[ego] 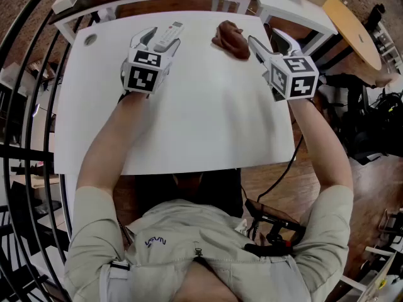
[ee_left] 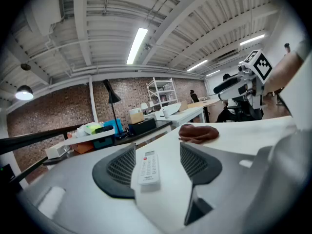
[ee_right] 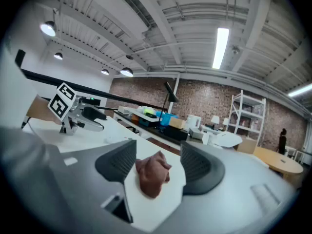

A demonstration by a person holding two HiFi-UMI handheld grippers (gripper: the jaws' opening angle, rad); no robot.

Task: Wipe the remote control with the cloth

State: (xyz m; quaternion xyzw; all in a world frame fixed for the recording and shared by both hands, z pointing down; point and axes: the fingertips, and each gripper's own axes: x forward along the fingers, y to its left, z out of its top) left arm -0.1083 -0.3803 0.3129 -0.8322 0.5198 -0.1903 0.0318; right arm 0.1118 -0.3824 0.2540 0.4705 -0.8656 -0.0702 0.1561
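A white remote control lies on the white table near its far edge. My left gripper is open around it. In the left gripper view the remote lies lengthwise between the two dark pads of the gripper, with a gap on each side. A crumpled brown cloth rests to the right of the remote. My right gripper is open beside it. In the right gripper view the cloth lies on the table between the spread jaws of the gripper, untouched.
A small round grommet sits at the table's far left corner. Behind the table stand white desks with clutter and a black lamp. A round wooden table is at the right and a black railing at the left.
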